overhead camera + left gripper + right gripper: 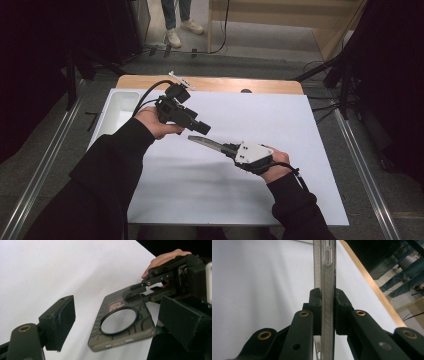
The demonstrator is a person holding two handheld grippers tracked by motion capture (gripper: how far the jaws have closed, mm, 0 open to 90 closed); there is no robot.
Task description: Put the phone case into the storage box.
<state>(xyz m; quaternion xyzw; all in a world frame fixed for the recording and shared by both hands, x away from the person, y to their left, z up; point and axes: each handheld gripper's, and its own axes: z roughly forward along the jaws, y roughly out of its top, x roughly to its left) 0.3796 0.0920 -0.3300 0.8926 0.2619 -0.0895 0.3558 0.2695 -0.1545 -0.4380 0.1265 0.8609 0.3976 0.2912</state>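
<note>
A flat, smoky see-through phone case (204,143) with a dark ring on its back (119,321) hangs above the white board. My right gripper (229,148) is shut on one end of it; the pads pinch its thin edge (327,297), and the case (327,262) runs straight away from the jaws. My left gripper (201,128) hovers just above and behind the free end, open. In the left gripper view my own jaws (117,310) stand wide on either side of the case (120,341) without touching it, and the right gripper (140,291) grips the far end.
A white board (280,120) covers the wooden table (220,84). A white tray (120,107) sits at the back left. A small light object (180,80) lies on the table's far edge. A person's legs (175,20) stand beyond the table.
</note>
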